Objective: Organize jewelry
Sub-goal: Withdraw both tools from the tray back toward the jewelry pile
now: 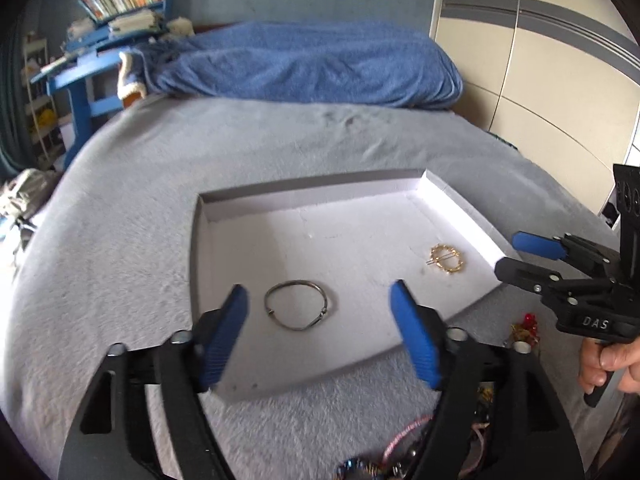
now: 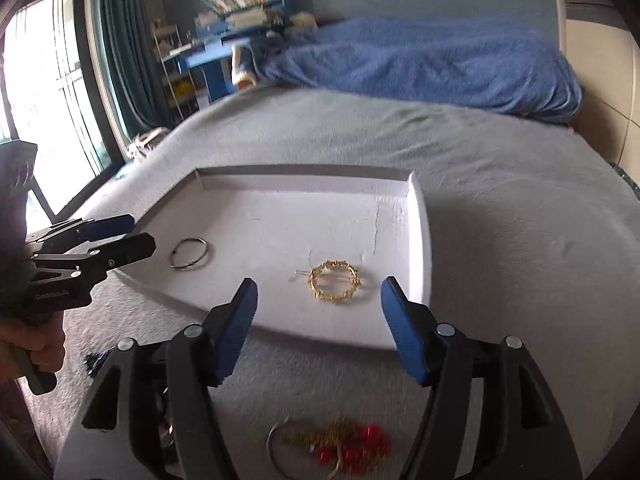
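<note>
A shallow white tray point(image 1: 224, 216) point(image 2: 416, 240) lies on the grey bed cover. In it lie a thin dark metal bangle point(image 1: 295, 306) point(image 2: 189, 253) and a round gold hair clip point(image 1: 447, 259) point(image 2: 335, 282). My left gripper point(image 1: 320, 312) point(image 2: 132, 232) is open and empty, just above the tray's near edge by the bangle. My right gripper point(image 2: 318, 304) point(image 1: 508, 254) is open and empty, near the gold clip at the tray's right corner. Loose jewelry with red beads and gold chain point(image 2: 344, 444) point(image 1: 524, 326) lies on the cover in front of the tray.
More jewelry, pink and blue pieces point(image 1: 384, 456), lies below my left gripper. A blue blanket point(image 1: 312, 64) is heaped at the far end of the bed. A blue desk with books point(image 1: 100, 40) stands far left. A wardrobe point(image 1: 540, 60) stands on the right.
</note>
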